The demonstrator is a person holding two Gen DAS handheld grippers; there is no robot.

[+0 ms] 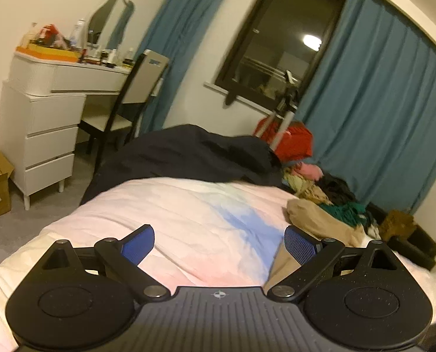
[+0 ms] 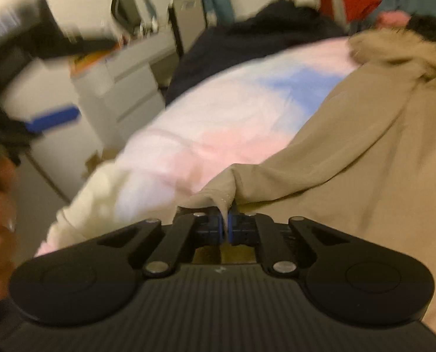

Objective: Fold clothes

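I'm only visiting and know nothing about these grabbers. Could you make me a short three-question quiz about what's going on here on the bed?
1. True or false: the right gripper is pinching the tan garment.
2. What does the left gripper hold? A) a dark garment B) nothing C) a pillow
3. Fill in: the tan garment lies on a pastel ___ spread over the bed.

Key: 1 true, its jaws are closed on a fold of the cloth. 2 B, its jaws are spread wide above the bed. 3 duvet.
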